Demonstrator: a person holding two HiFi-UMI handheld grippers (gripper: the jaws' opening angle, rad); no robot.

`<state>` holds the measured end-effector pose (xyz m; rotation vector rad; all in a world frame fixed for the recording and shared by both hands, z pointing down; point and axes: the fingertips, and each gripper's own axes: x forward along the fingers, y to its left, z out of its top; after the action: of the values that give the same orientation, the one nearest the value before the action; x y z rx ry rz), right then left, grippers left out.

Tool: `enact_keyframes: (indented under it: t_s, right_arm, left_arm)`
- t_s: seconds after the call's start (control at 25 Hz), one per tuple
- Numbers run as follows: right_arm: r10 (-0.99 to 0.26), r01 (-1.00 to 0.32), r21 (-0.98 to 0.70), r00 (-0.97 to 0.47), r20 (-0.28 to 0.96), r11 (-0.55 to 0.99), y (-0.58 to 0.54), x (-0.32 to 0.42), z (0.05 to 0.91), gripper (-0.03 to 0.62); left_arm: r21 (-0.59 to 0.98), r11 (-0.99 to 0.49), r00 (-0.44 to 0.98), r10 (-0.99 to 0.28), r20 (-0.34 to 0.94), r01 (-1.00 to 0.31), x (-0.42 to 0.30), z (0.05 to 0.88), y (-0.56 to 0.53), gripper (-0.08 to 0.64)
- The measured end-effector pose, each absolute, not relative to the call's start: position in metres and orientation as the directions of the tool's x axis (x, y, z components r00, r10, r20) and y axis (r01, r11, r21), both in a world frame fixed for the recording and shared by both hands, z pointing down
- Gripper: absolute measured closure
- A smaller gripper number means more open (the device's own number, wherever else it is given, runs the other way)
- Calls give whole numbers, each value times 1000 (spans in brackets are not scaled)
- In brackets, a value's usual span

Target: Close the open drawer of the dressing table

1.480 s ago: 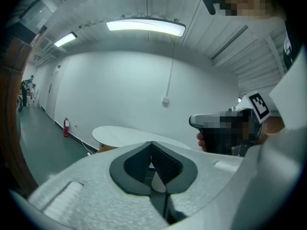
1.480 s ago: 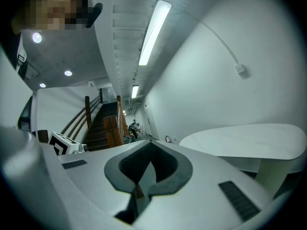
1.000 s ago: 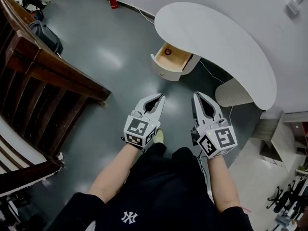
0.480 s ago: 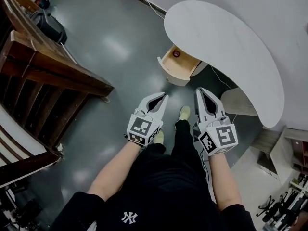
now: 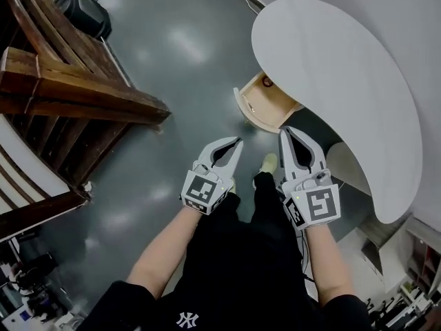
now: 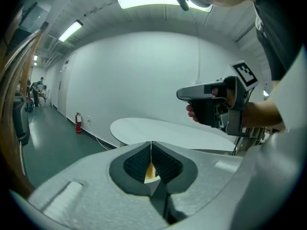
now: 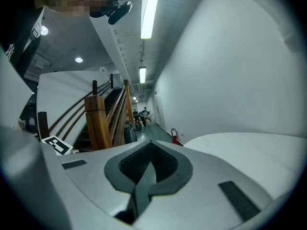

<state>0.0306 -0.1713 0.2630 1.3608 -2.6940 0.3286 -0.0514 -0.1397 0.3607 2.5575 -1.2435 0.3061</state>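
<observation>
The white dressing table has a curved top and stands at the right of the head view. Its open drawer sticks out to the left, pale wood inside, with a small red thing at its back. My left gripper is shut and empty, its tips a short way below the drawer front. My right gripper is also shut and empty, just below the drawer's right corner. Neither touches the drawer. In the left gripper view the shut jaws face the table top, with the right gripper at the right.
A wooden staircase runs along the left. The person's dark trousers and a pale shoe are below the grippers. The table's white pedestal stands at the right. A red fire extinguisher stands by the far wall.
The person has stepped closer to the table, and the drawer now lies nearer both grippers. Both grippers have advanced toward the drawer with their jaws still together.
</observation>
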Motion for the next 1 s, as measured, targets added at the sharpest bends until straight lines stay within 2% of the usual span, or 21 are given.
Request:
enact_keyframes:
  t_s: [0.44,0.76,1.0]
  right_arm:
    - [-808,-830,-143,-558,191,540,-179,7,372,578]
    - [-828,-851,-149,-525,195,504,-175,9,445,578]
    - [-833,-856,-157,-515,202,492,-171,10,475,578]
  left_arm:
    - [120,-639,632,-682,367,-759,-60,519,-159,543]
    - [113,-631,622,-689,373,-767,-58,615,-179,477]
    - [81,-613,591,-705,393,-786,-55,666,-195,469]
